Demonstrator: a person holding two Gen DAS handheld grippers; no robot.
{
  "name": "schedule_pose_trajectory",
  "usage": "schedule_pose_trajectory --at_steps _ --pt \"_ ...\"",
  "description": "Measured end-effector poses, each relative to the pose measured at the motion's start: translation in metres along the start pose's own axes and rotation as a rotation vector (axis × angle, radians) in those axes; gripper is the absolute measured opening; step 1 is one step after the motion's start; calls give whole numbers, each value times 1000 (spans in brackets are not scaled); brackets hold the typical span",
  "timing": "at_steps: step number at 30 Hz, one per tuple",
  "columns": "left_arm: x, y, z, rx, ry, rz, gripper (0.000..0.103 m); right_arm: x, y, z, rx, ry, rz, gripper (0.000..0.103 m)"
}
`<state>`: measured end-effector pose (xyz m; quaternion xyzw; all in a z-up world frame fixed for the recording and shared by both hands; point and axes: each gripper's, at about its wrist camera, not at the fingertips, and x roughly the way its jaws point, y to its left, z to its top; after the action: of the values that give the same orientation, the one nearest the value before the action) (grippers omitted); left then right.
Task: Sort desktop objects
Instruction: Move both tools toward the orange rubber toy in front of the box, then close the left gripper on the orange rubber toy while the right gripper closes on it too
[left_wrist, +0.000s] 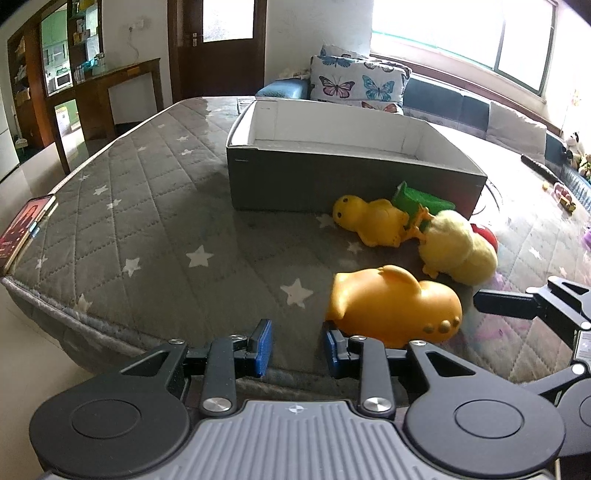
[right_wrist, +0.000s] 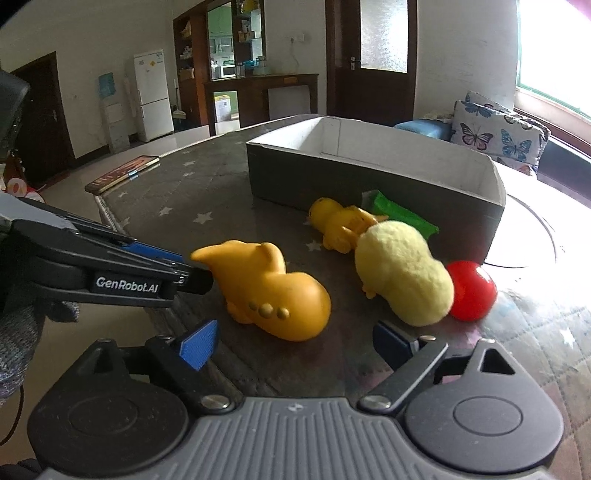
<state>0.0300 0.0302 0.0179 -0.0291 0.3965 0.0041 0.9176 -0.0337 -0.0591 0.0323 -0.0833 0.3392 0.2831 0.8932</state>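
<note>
Toys lie on my star-quilted grey tabletop (left_wrist: 155, 206), just before the open grey cardboard box (right_wrist: 369, 184), whose visible white inside looks empty. Nearest, the glossy orange rubber whale (right_wrist: 275, 291) seems light, squashy and slippery, so I would pinch its narrow tail. My left gripper (left_wrist: 297, 345) and right gripper (right_wrist: 295, 341) both stand apart, holding nothing.

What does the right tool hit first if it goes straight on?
Most likely the orange whale toy, lying just ahead between the open jaws of the right tool. Depth is unclear, but nothing nearer shows.
</note>
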Motion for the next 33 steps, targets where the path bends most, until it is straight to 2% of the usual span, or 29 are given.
schedule_pose_trajectory --at_steps 4,6,13,17,22,25,29,33 --pt "3 5 5 -13 -5 -4 30 4 2 4 -6 -3 16 86" --pt "4 9 8 -29 -6 -17 30 5 3 5 -7 -5 23 82" --pt "-2 14 8 -57 -19 -73 28 9 7 8 -30 0 27 77" --pt "-1 18 7 -89 -16 -91 28 11 2 9 -11 1 18 67" --pt "-3 21 6 -102 -16 -112 28 13 -3 11 26 -1 29 67" --pt "-6 21 5 -111 -8 -182 29 14 -5 12 43 0 37 67" --pt "-6 19 8 -125 -18 -222 31 14 -5 13 35 5 46 67" --pt "-2 18 14 -133 -25 -223 31 12 -1 12 18 12 63 67"
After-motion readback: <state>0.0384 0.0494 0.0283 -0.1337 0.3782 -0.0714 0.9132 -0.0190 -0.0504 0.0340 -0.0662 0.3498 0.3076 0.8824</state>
